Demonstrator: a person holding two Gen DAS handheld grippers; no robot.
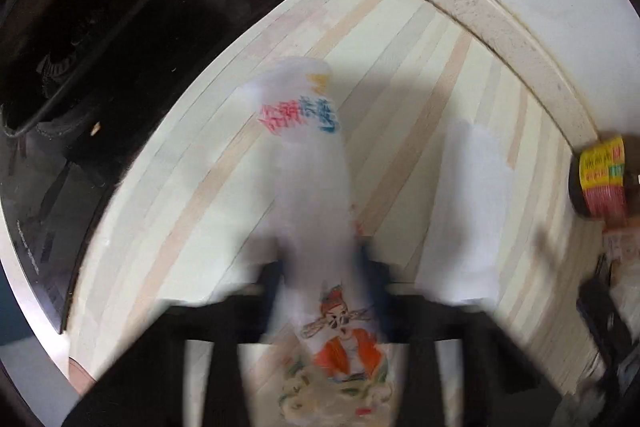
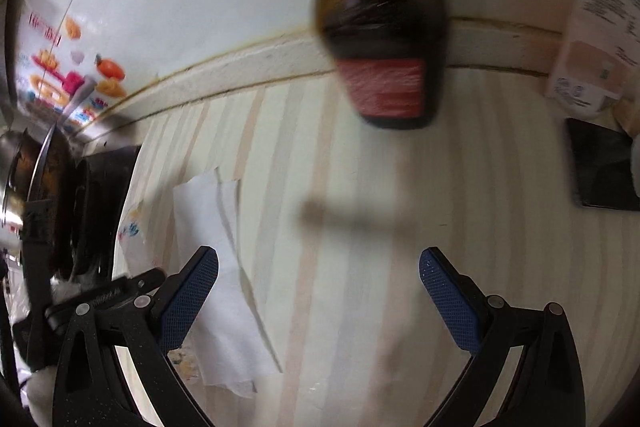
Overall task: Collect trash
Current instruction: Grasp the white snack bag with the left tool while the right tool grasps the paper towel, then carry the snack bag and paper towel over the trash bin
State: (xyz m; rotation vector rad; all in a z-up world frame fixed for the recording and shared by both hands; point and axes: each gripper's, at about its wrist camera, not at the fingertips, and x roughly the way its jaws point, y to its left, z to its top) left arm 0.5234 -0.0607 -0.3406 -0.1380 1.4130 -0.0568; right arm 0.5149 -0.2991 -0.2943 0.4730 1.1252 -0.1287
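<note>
Pinched in our left hand-held gripper (image 1: 320, 267) is a printed plastic wrapper (image 1: 308, 163), lifted clear of the striped worktop (image 1: 440, 87), we judge so it can be carried off as trash. Our right hand-held gripper (image 2: 318, 291) hangs released, jaws wide apart with nothing between them, over the worktop beside a white tissue (image 2: 212, 247) lying flat, probably the next pickup. Ahead of it stands a brown bottle (image 2: 380, 27).

No legible text: red and blue characters on the white plastic wrapper (image 1: 308, 155), print on the yellow-and-red jar label (image 1: 602, 179) and on the pale orange-white carton (image 2: 596, 27) are too blurred to read.
</note>
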